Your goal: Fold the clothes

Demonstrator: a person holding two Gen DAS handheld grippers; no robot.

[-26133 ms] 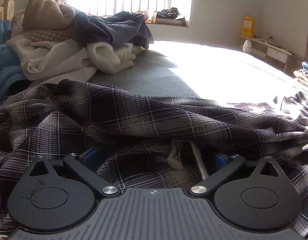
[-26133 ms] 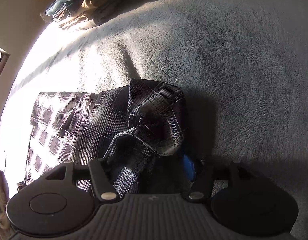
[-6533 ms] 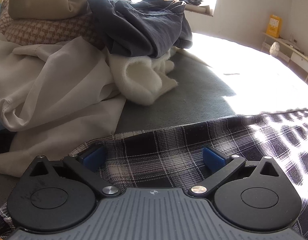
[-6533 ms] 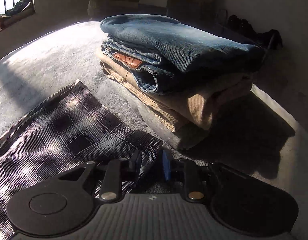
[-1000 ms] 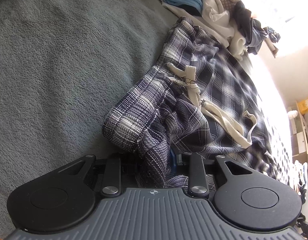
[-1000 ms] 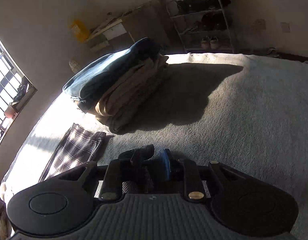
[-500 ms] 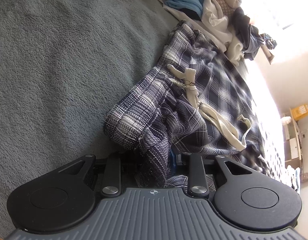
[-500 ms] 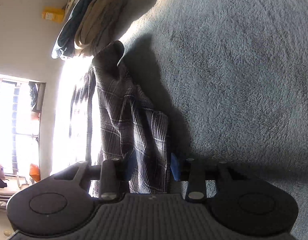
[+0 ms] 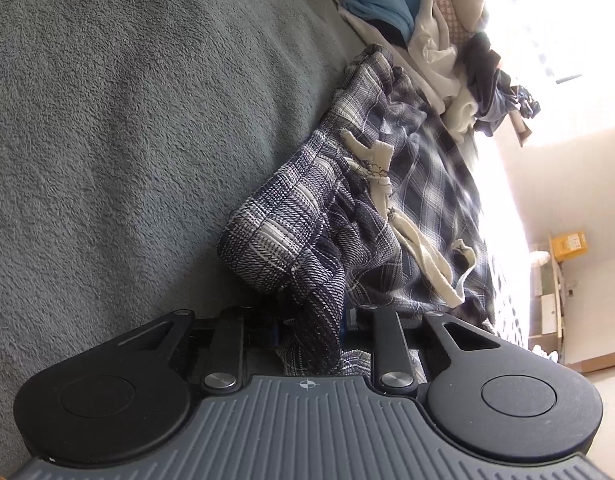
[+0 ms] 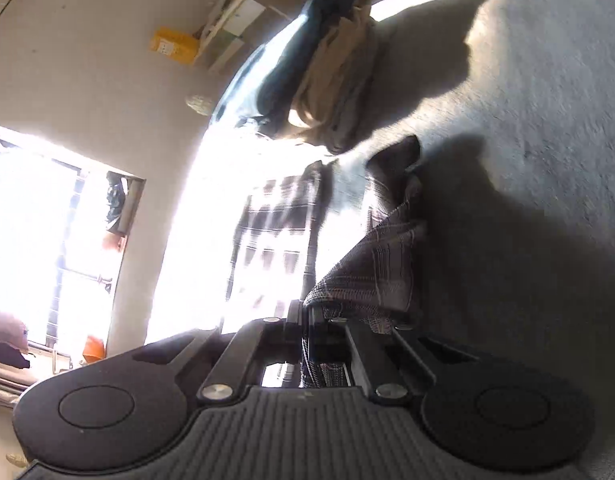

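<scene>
Left wrist view: the left gripper [image 9: 309,322] has its jaws closing on a bunched fold of the plaid trousers [image 9: 387,208], which trail away across the grey bed [image 9: 127,120] (white drawstring [image 9: 423,256] showing). Farther off lies a heap of unfolded clothes [image 9: 427,36]. The right gripper [image 10: 307,322] is clamped tight on the trousers' other end; beyond it sits a folded stack [image 10: 319,72].

Grey bed [image 9: 107,128] underneath, yellow box [image 10: 173,46] by the wall, bright window [image 10: 31,216] at left.
</scene>
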